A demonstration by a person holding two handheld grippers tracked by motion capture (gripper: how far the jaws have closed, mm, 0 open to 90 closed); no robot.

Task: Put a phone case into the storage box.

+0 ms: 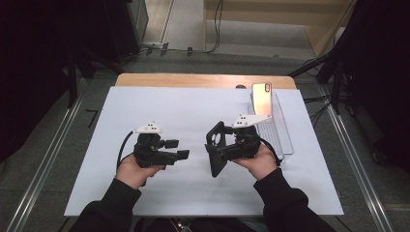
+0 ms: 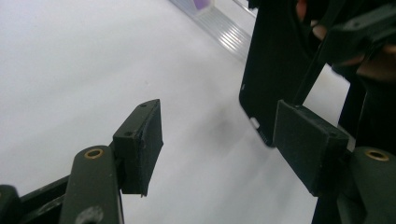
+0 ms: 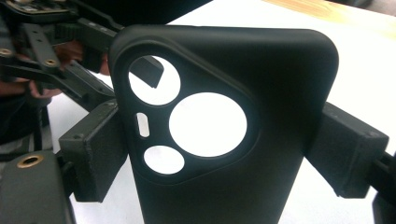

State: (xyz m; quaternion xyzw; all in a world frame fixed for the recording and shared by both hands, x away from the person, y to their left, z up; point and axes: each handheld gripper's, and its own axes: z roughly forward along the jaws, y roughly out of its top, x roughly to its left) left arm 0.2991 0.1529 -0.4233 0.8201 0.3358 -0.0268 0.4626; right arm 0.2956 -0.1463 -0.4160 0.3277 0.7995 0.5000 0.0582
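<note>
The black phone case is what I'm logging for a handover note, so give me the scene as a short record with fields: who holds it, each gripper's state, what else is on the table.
held thing: black phone case, upright, camera cutouts at its top
holder: right gripper, fingers pressed on both its side edges
left gripper: open, nothing between its fingers, beside the case's lower end
other things: phone leaning upright in a clear tray
surface: white board on the table

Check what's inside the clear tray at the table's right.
A phone stands propped at the far end of the clear tray. The right hand-held gripper and its plate cover the tray's near-left part, so that stays unknown.
</note>
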